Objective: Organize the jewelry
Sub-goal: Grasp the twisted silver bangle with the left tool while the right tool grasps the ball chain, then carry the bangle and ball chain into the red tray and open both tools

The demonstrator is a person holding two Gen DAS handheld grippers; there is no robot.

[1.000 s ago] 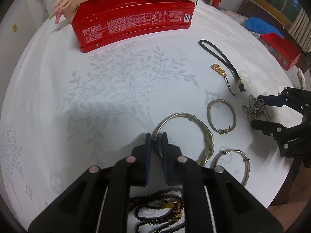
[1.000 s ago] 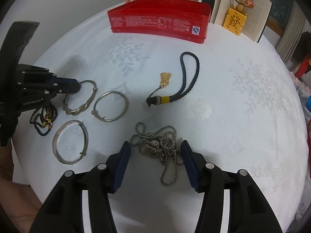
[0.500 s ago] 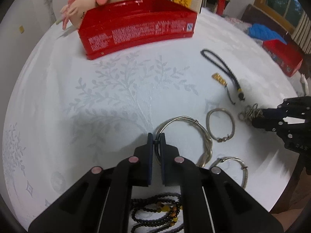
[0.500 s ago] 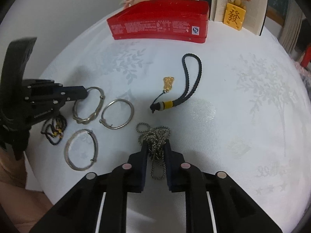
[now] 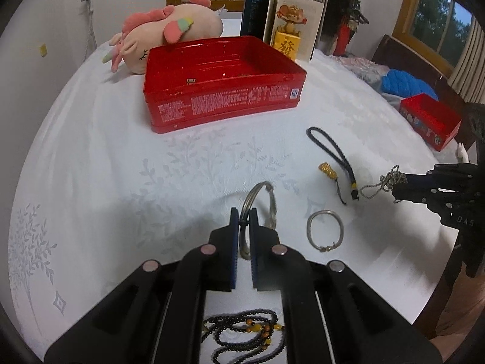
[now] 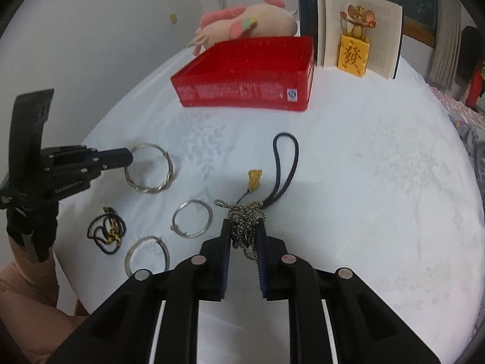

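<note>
My left gripper (image 5: 243,217) is shut on a large twisted silver bangle (image 5: 266,203) and holds it above the white cloth; it also shows in the right wrist view (image 6: 151,168). My right gripper (image 6: 244,227) is shut on a bunched metal chain necklace (image 6: 244,215), lifted off the table; the chain hangs from it in the left wrist view (image 5: 385,182). An open red tin box (image 5: 221,82) stands at the back. On the cloth lie a small silver bangle (image 5: 324,230), another silver bangle (image 6: 147,254), a black bead bracelet (image 5: 245,330) and a black cord with gold charm (image 5: 333,157).
A pink plush toy (image 5: 163,36), an open book with a gold mouse figure (image 5: 288,33) stand behind the box. A second red box (image 5: 430,119) sits at the far right. The round table's edge (image 5: 433,291) is near the right gripper.
Both grippers have risen and tilted up. The large bangle has lifted off the cloth in the left gripper, and the chain has come up bunched in the right gripper.
</note>
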